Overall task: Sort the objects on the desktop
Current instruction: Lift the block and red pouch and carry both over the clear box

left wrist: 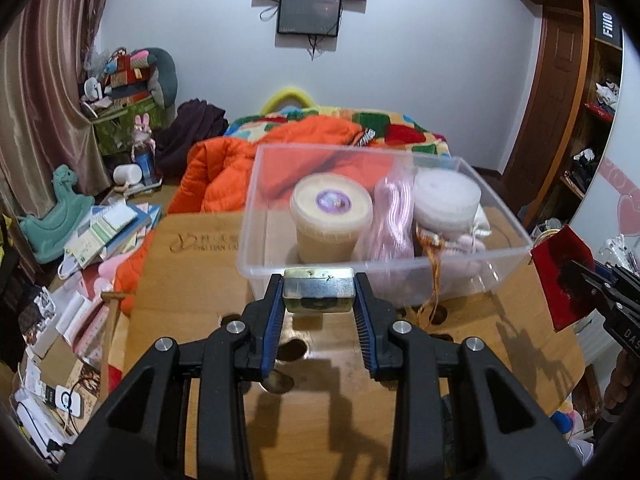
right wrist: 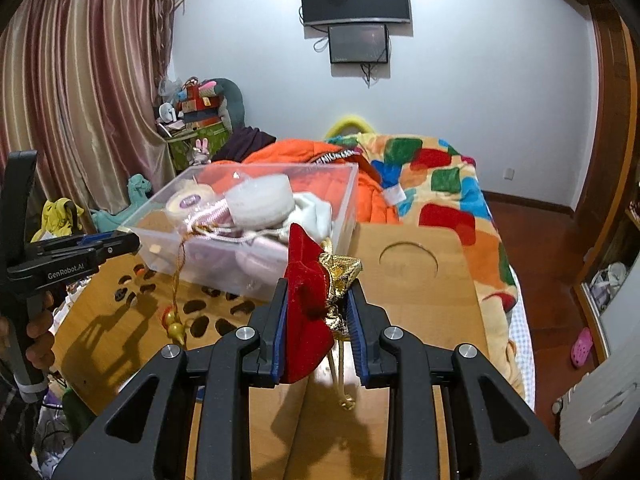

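Note:
My left gripper (left wrist: 319,285) is shut on a small flat metal tin (left wrist: 319,294), held above the wooden table (left wrist: 192,264) just in front of the clear plastic bin (left wrist: 256,240). The bin holds a beige lidded tub (left wrist: 331,220), a white round container (left wrist: 446,200) and pink items. My right gripper (right wrist: 316,292) is shut on a red velvet pouch with gold trim (right wrist: 310,280), its gold cord hanging below. The right gripper (left wrist: 600,284) and red pouch (left wrist: 560,276) show at the right edge of the left wrist view. The left gripper (right wrist: 120,242) appears at the left of the right wrist view, near the bin (right wrist: 344,208).
A gold tassel charm (right wrist: 176,326) hangs from the bin over the table's cut-out holes (right wrist: 200,320). Behind the table lies a bed with an orange jacket (left wrist: 224,176) and a patchwork blanket (right wrist: 452,200). Books and clutter (left wrist: 108,232) cover the floor at the left.

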The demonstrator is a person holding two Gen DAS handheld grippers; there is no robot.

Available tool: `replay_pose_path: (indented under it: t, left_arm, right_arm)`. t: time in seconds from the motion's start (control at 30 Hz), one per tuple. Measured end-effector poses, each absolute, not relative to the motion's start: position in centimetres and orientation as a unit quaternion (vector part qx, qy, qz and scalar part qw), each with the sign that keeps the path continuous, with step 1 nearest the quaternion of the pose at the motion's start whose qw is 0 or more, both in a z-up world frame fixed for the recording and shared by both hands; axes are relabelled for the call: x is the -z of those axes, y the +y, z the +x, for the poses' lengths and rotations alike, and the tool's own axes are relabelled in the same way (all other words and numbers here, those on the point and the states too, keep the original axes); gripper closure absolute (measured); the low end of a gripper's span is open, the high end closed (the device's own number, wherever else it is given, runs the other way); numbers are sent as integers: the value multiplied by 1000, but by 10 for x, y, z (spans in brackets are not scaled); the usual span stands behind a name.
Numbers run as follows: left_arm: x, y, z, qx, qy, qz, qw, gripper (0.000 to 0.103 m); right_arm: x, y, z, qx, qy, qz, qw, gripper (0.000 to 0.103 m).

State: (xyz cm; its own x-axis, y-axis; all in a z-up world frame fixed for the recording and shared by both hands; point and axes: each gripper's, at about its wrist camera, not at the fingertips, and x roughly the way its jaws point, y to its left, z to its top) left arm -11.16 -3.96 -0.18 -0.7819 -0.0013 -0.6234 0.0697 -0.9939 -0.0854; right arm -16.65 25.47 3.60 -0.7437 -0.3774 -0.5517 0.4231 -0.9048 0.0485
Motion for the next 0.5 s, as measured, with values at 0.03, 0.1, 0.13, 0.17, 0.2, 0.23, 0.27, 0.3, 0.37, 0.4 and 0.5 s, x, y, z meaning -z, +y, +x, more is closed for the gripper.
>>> replay_pose_path:
  t: [0.03, 0.1, 0.13, 0.17, 0.2, 0.23, 0.27, 0.3, 0.37, 0.4, 0.5]
  left_arm:
    - [-2, -41, -112, 944, 51, 325, 19, 70]
    - [-8, -42, -114, 946, 49, 319, 19, 70]
    - [-9, -43, -114, 947, 49, 317, 18, 70]
    - [-11, -44, -116, 948, 50, 315, 17, 70]
    - [-13, -45, -117, 948, 51, 313, 17, 70]
    - [-15, -46, -119, 949, 51, 311, 15, 70]
    - [-16, -47, -121, 949, 51, 310, 16, 70]
    - [-17, -47, -122, 950, 50, 309, 17, 70]
    - [-18, -49, -125, 949, 50, 310, 15, 70]
    - [-17, -50, -127, 949, 50, 311, 15, 70]
    - [-13, -52, -133, 947, 49, 317, 17, 70]
  right_arm:
    - [-40, 254, -167, 934, 42, 282, 215, 79]
    - [-46, 251, -168, 936, 46, 273, 216, 79]
    - [-48, 251, -169, 937, 48, 270, 217, 79]
    - [-51, 249, -171, 938, 49, 264, 217, 79]
    - [-53, 249, -172, 939, 49, 262, 217, 79]
    - [-56, 247, -173, 940, 50, 258, 218, 79]
    - [-56, 247, -175, 940, 50, 256, 219, 79]
    - [-59, 246, -177, 941, 51, 253, 219, 79]
    - [-62, 244, -179, 942, 51, 248, 221, 79]
    - [-64, 243, -181, 942, 50, 245, 222, 79]
    - [-68, 239, -188, 944, 50, 239, 223, 79]
